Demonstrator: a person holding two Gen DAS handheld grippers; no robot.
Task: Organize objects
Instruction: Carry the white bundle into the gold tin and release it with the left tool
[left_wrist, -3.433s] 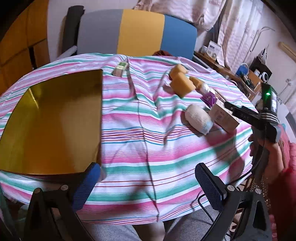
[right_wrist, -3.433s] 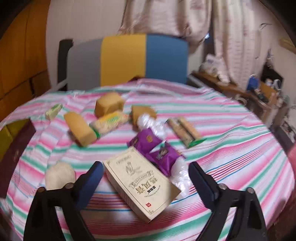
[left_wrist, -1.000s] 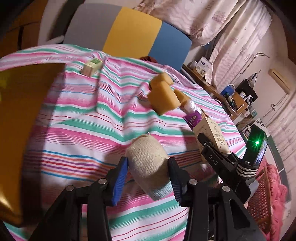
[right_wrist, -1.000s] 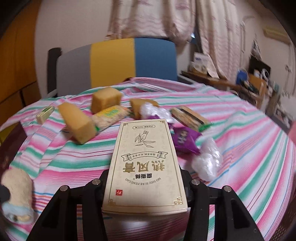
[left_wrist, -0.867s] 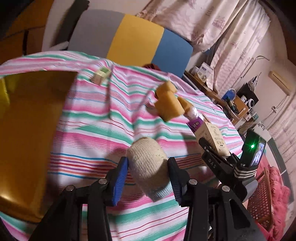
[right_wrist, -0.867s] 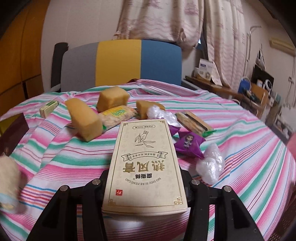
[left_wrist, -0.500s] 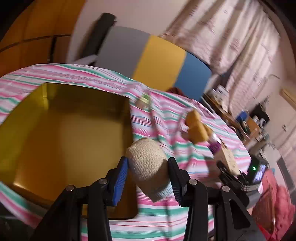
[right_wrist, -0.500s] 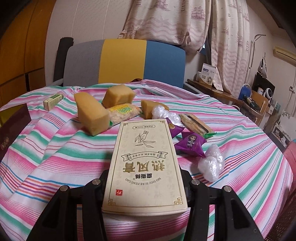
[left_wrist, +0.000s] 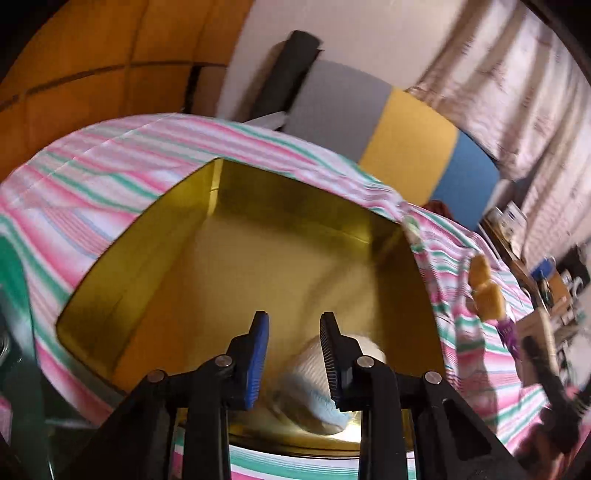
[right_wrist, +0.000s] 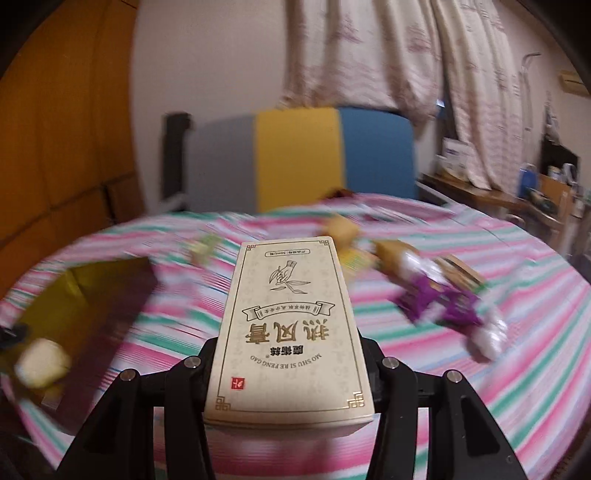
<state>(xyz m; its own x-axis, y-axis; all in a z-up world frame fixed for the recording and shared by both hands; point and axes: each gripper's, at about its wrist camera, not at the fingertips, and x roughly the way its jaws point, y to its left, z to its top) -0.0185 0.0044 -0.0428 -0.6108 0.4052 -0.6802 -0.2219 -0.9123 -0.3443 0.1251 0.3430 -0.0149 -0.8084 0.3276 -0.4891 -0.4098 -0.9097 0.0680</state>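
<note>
My left gripper (left_wrist: 293, 356) hangs over the near end of an open gold tin box (left_wrist: 236, 273). Its jaws stand apart with nothing between them. A cream knitted roll with a light blue end (left_wrist: 316, 384) lies blurred in the tin, just below and right of my fingertips. My right gripper (right_wrist: 290, 350) is shut on a cream carton with Chinese print (right_wrist: 288, 317) and holds it above the striped tablecloth (right_wrist: 480, 387). In the right wrist view the tin (right_wrist: 77, 295) and the roll (right_wrist: 42, 362) show at the left.
Yellow sponge-like blocks (left_wrist: 485, 291), purple snack packets (right_wrist: 439, 295), clear wrapped sweets (right_wrist: 487, 338) and a small green-white packet (right_wrist: 203, 247) lie on the cloth right of the tin. A grey, yellow and blue chair back (right_wrist: 295, 155) stands behind the table.
My left gripper carried the knitted roll left over the tin and let it go; the roll now lies in the tin. My right gripper lifted the carton higher and swung toward the tin.
</note>
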